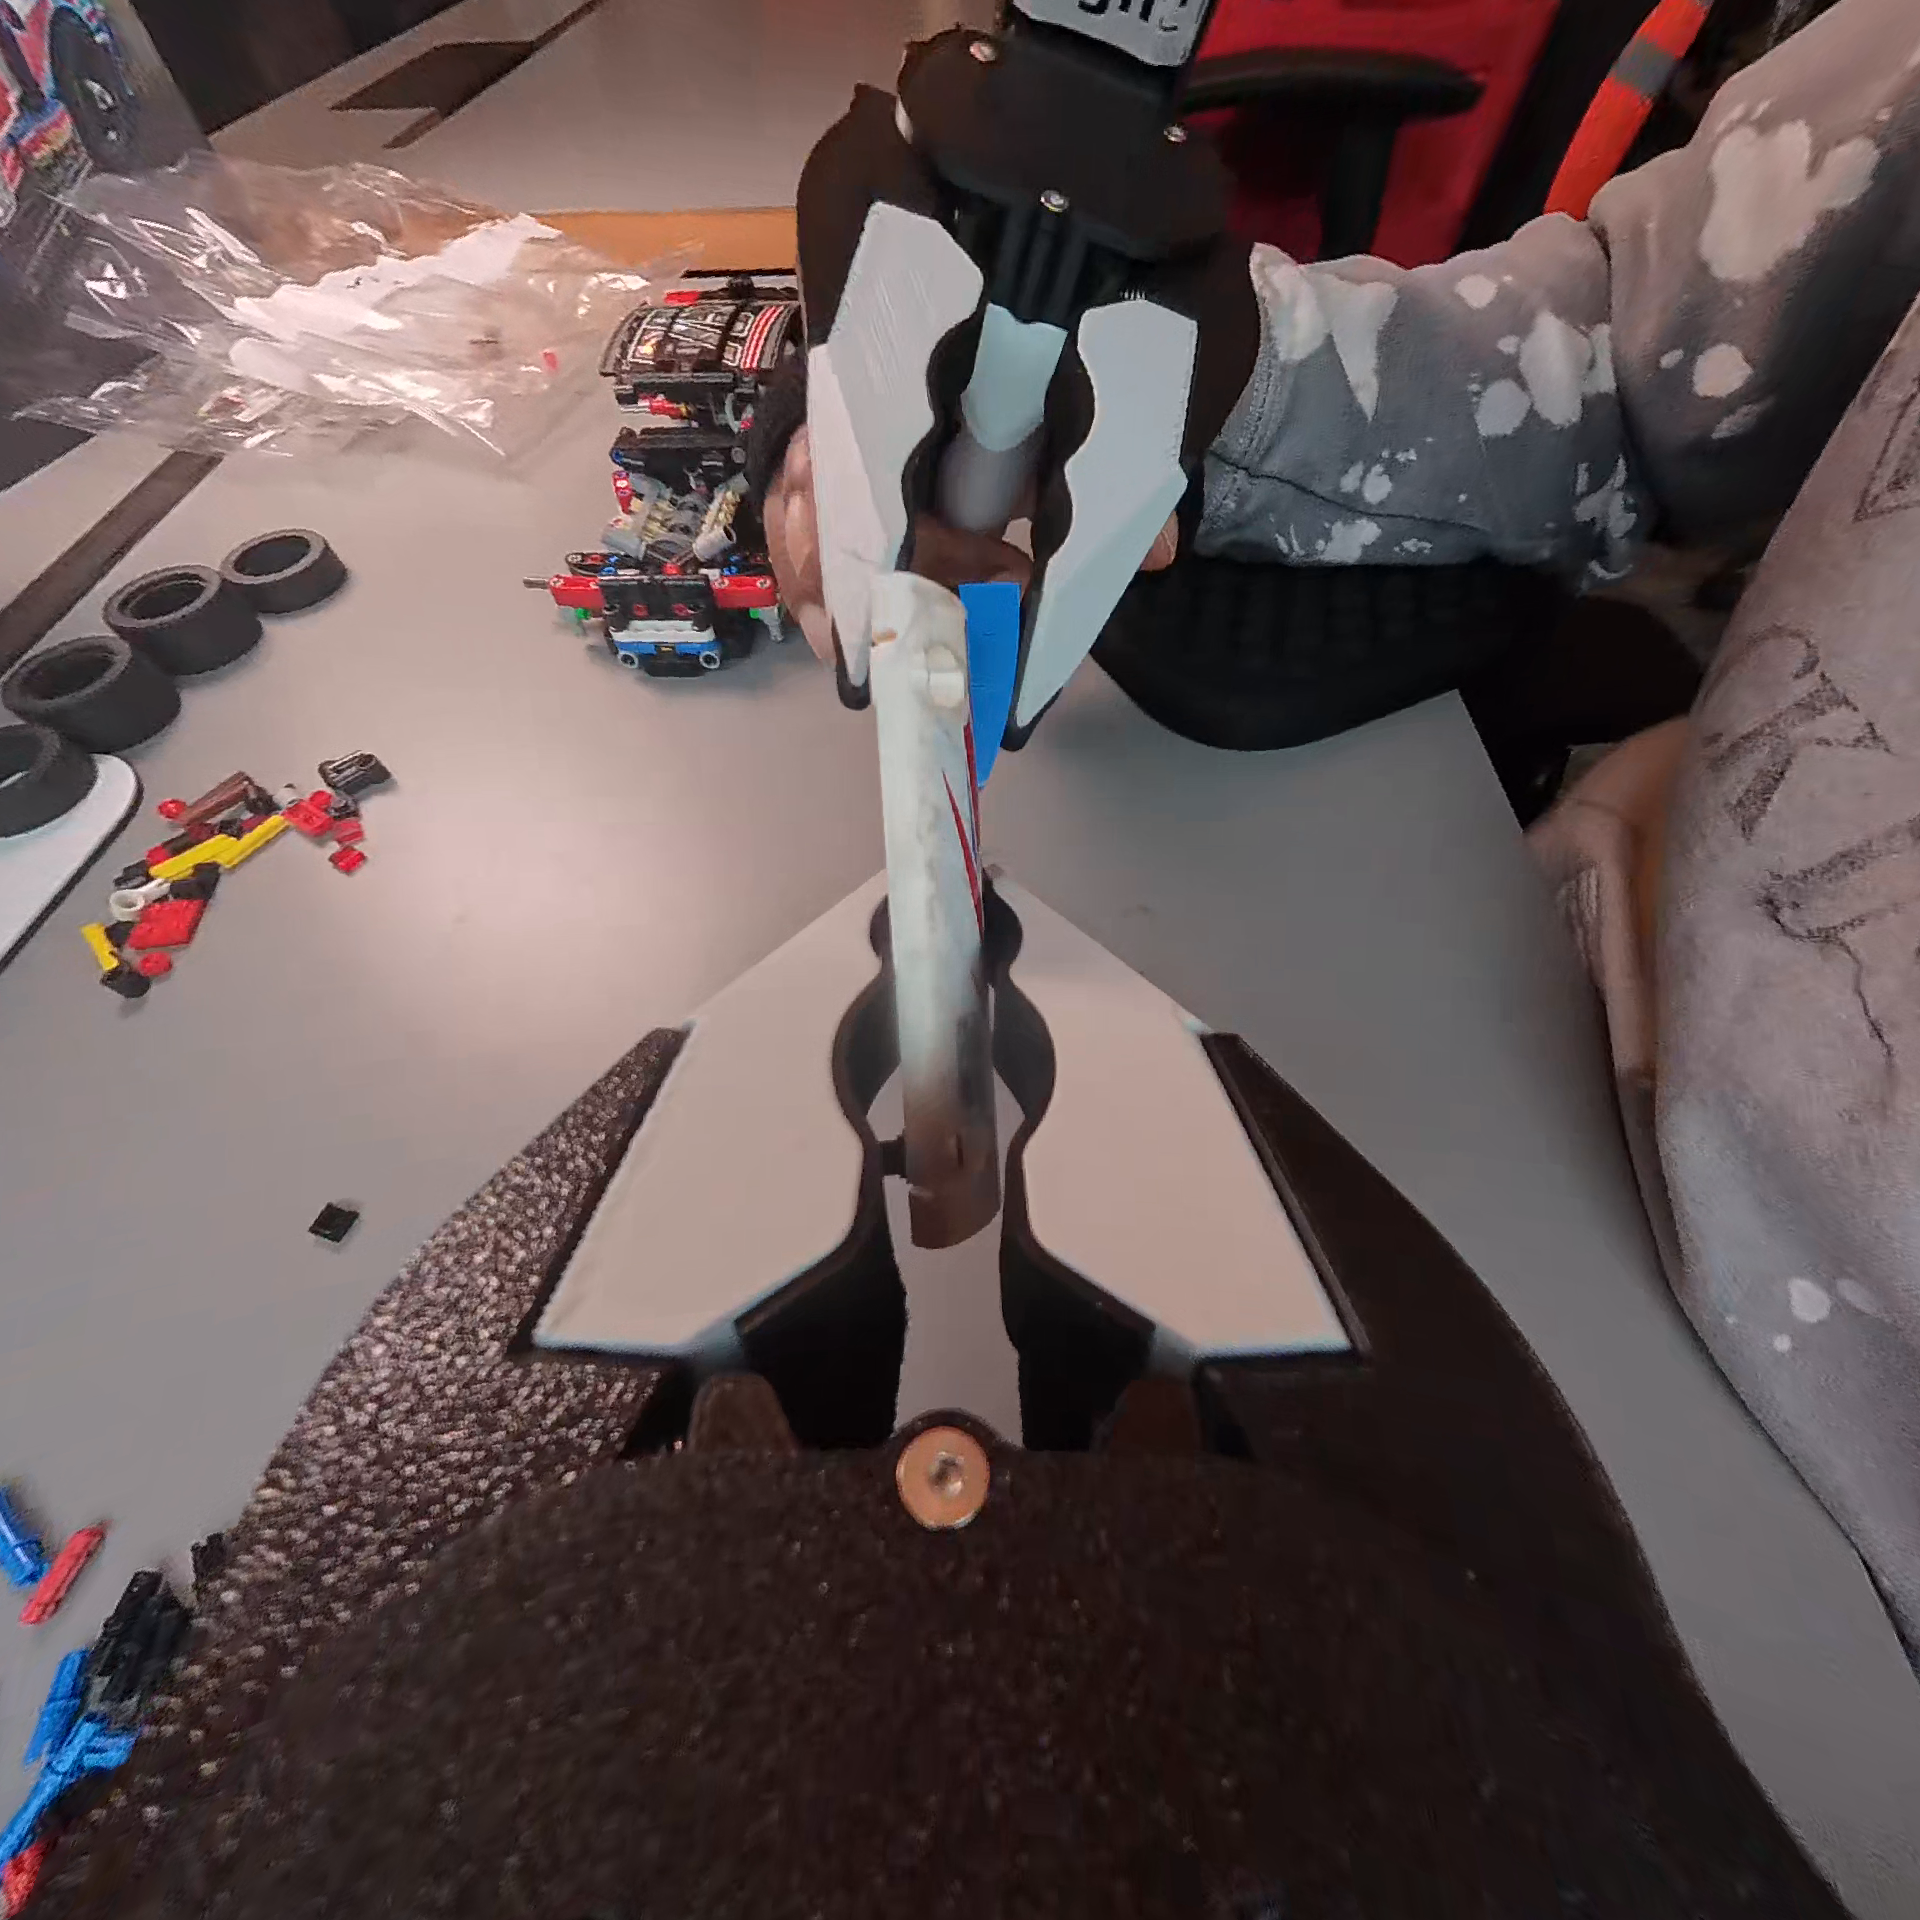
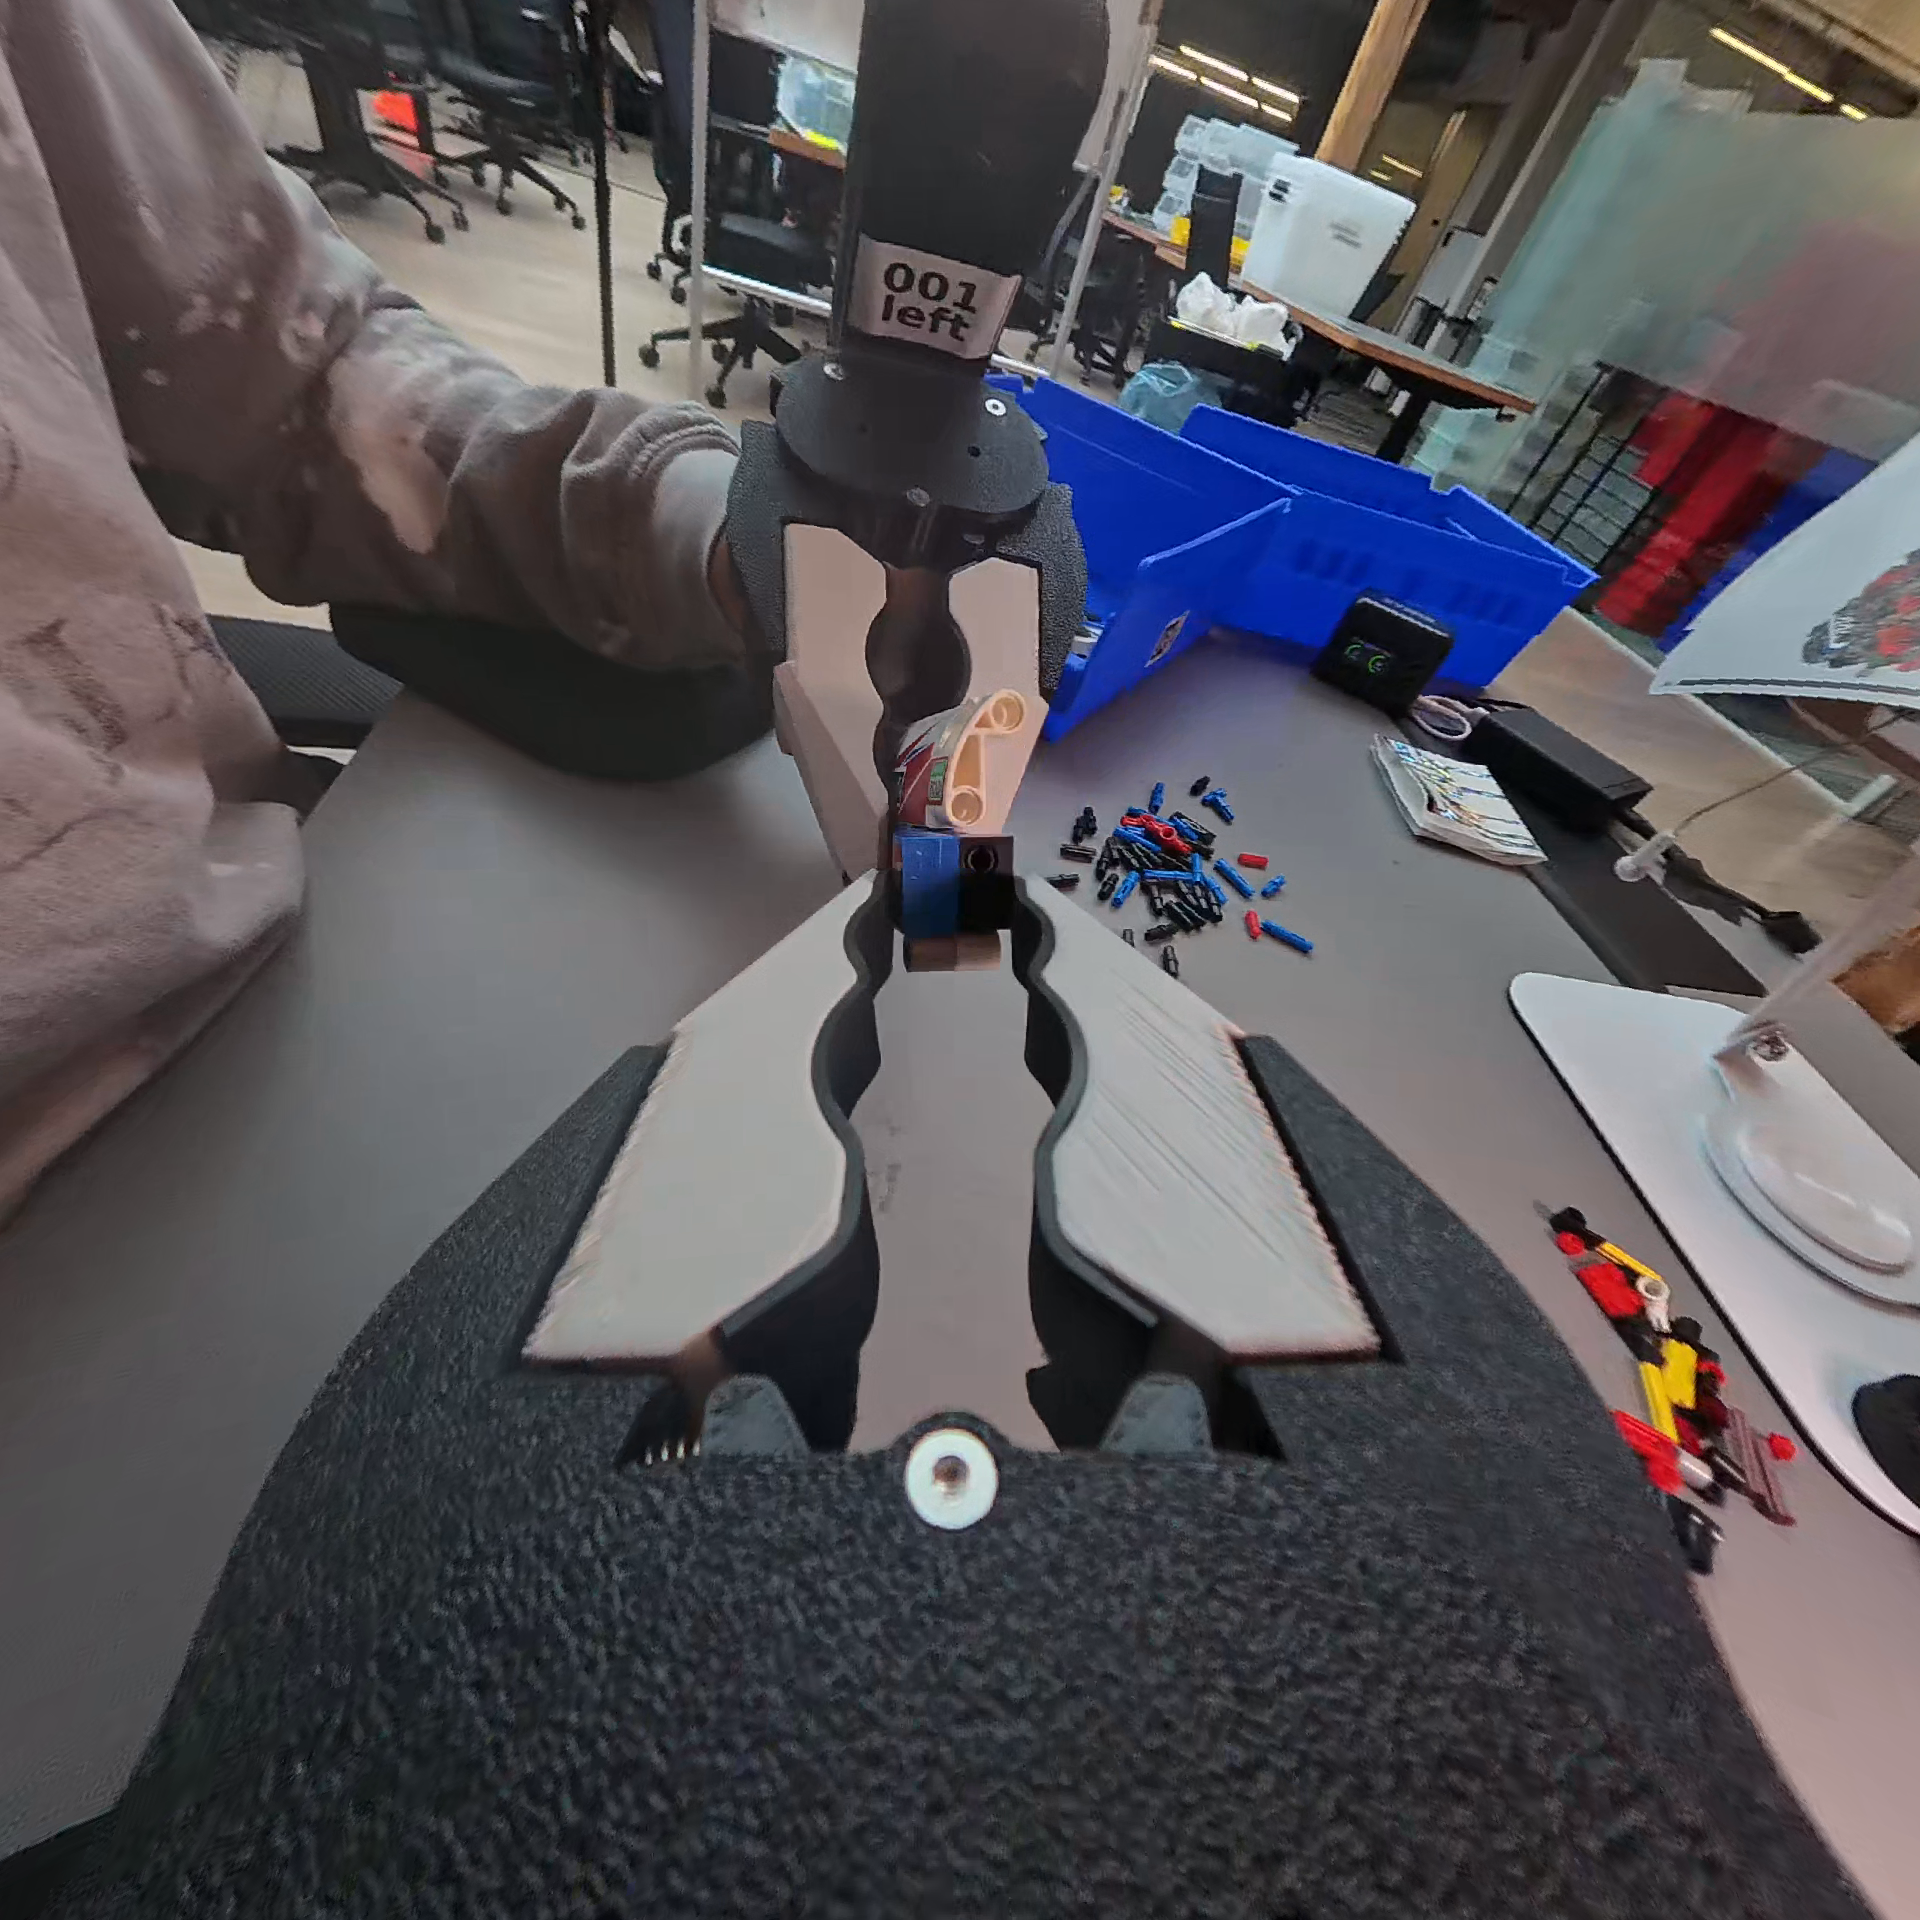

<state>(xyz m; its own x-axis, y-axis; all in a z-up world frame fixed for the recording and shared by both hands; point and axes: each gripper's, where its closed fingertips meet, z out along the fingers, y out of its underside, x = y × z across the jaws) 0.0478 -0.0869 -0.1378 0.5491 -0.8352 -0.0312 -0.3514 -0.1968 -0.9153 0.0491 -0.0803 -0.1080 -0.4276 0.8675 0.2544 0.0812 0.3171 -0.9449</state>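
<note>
In the left wrist view the left gripper (image 1: pixel 940 997) fills the lower centre of the frame, its jaws closed on a long white panel (image 1: pixel 935 862) with red streaks that runs up the middle of the picture toward the right gripper (image 1: pixel 935 686), which points down from the top centre. Just behind the panel's upper end, between the right gripper's fingers, sits a small blue brick (image 1: pixel 987 655). In the right wrist view the right gripper (image 2: pixel 951 904) rises from the bottom of the frame and pinches at its tips a small cluster of a blue brick (image 2: pixel 928 878) and a black brick (image 2: pixel 985 883). Just above it the left gripper (image 2: pixel 914 821) comes down from the top centre with the white panel (image 2: pixel 977 758) in its grip. The cluster and the panel meet at mid-frame, but whether they are pressed fully together cannot be told. To the left of the left wrist view, a partly built toy car (image 1: pixel 686 488) stands on the grey table (image 1: pixel 520 1091). Four black tyres (image 1: pixel 177 623) lie loose in a row at the left edge, with a pile of red, yellow and black pieces (image 1: pixel 218 862) below them and a crumpled clear bag (image 1: pixel 291 301) at the upper left. In the right wrist view a scatter of blue and black pins (image 2: pixel 1174 873) lies right of centre, before a blue bin (image 2: pixel 1299 551).
</note>
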